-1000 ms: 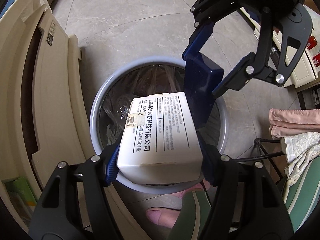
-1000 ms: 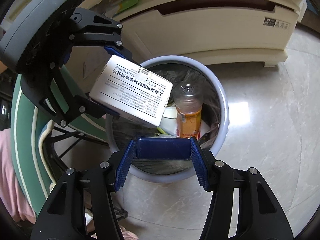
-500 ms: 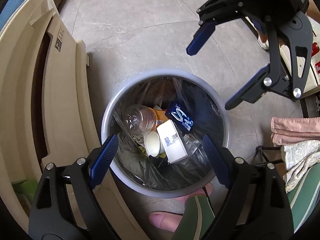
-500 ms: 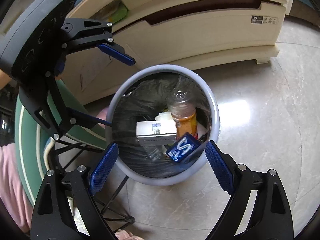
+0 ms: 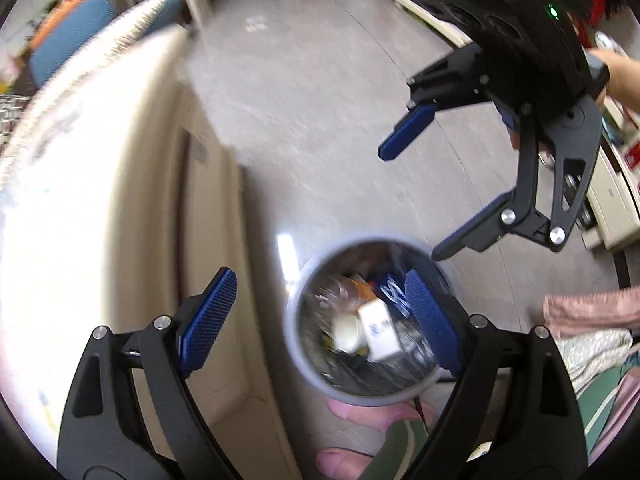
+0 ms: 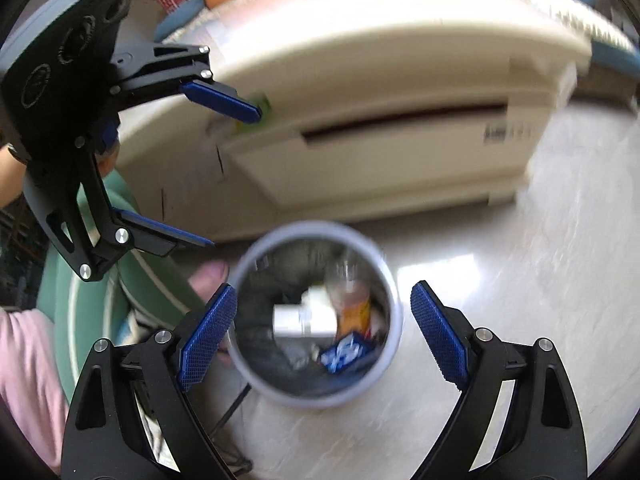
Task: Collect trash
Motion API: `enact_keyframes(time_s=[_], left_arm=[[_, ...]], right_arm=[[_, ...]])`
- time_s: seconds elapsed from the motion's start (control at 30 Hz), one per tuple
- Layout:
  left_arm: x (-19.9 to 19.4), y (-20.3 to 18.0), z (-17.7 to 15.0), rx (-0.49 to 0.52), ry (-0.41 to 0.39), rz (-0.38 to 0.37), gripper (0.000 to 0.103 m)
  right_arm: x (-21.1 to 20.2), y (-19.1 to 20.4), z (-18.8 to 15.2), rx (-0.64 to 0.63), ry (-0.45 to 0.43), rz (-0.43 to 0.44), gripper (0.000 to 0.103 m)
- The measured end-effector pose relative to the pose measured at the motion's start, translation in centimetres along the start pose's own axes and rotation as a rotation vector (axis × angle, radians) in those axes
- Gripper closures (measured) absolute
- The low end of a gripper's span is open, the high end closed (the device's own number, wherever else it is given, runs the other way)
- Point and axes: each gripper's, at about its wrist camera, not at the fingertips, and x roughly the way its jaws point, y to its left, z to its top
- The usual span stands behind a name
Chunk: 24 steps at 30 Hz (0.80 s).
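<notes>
A round grey trash bin [image 5: 298, 354] with a black liner stands on the floor, seen from above in both views, its rim also in the right wrist view [image 6: 394, 312]. Inside lie a white box [image 5: 379, 333] [image 6: 298, 320], a bottle with an orange label [image 6: 352, 304], a blue packet [image 6: 344, 354] and a white cup [image 5: 347, 330]. My left gripper [image 5: 320, 326] is open and empty, well above the bin. My right gripper [image 6: 320, 338] is open and empty, also above it. Each gripper shows in the other's view, the right one [image 5: 432, 192] and the left one [image 6: 228, 168]. Both views are motion-blurred.
A cream low table [image 6: 380, 92] stands right beside the bin. The person's foot [image 5: 380, 412] and green trouser leg are at the bin's near side. Pink and patterned cloth [image 5: 592, 316] lies to the right. Grey tiled floor [image 5: 312, 120] stretches beyond.
One second ago my left gripper held the white box and my right held a blue packet over the bin. Both opened, the items dropped in, and both grippers have since risen away.
</notes>
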Motion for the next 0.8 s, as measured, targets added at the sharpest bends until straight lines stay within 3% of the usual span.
enact_keyframes(time_s=[0.17,0.27,0.4,0.57,0.8], left_arm=[[-7.5,4.7,-1.2,-0.104,-0.11,0.163,0.019],[-11.5,7.9,-3.9,-0.217,-0.135,0.283,0.013],[-16.7,11.4,-9.5,-0.379,-0.159,0.504,0.007],[-22.1,13.8,-16.6,-0.583,-0.21,0.636,0.007],[-26.3,15.1,-22.8,-0.726,-0.19,0.789,0.007]], right_arm=[[-3.5,3.6,7.1,-0.094,-0.133,-0.014,0.015],[-3.9,7.0,11.1,-0.17,-0.209,-0.016,0.015],[-2.4,12.0,15.7,-0.235,-0.268,-0.009,0.015],[0.8,17.7,20.5,-0.251,-0.309,0.041,0.015],[4.7,24.7,24.9,-0.276,-0.31,0.114,0.015]])
